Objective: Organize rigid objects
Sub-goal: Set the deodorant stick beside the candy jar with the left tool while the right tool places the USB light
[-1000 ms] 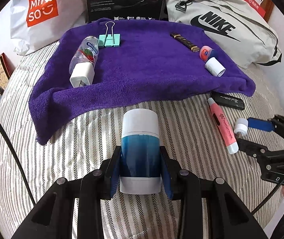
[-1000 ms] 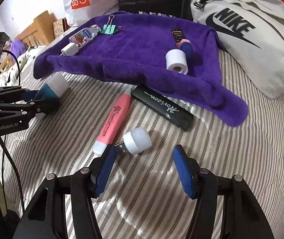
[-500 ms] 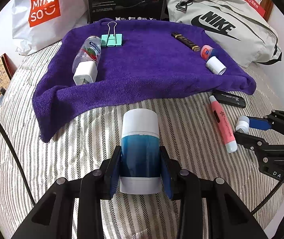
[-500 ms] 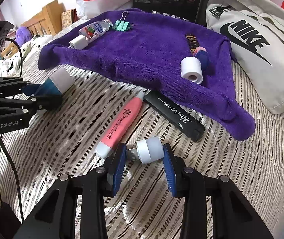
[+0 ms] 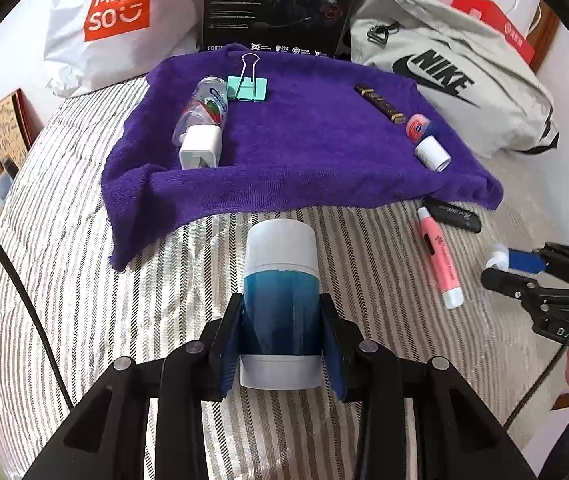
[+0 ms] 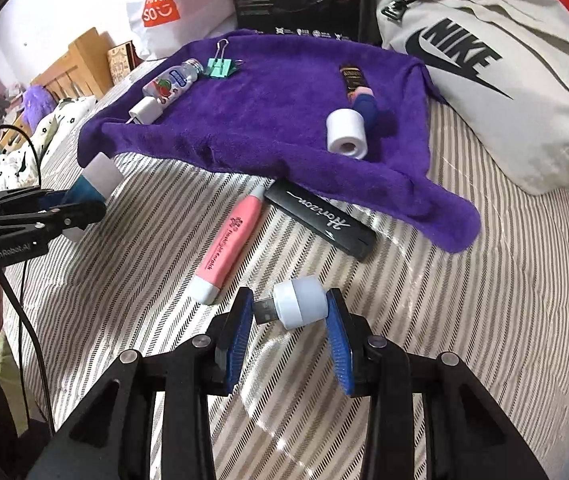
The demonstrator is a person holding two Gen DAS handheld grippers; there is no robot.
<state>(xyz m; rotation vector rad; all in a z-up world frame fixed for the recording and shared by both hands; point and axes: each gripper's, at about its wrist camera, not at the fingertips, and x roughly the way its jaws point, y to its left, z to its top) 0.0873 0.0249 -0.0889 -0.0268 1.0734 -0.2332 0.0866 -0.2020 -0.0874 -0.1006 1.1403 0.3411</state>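
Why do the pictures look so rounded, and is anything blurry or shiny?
Both views are fisheye: black corners, bedspread stripes bowing outward. Left wrist view: the right gripper and striped bedspread near it look smeared. Right wrist view: sharp up close, with pale sheen on the bedspread around the USB light.

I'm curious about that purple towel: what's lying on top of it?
On the purple towel: a small bottle, white charger, green binder clip, dark tube, blue pink-capped stick and white cap. Whatever lies beneath the towel is hidden.
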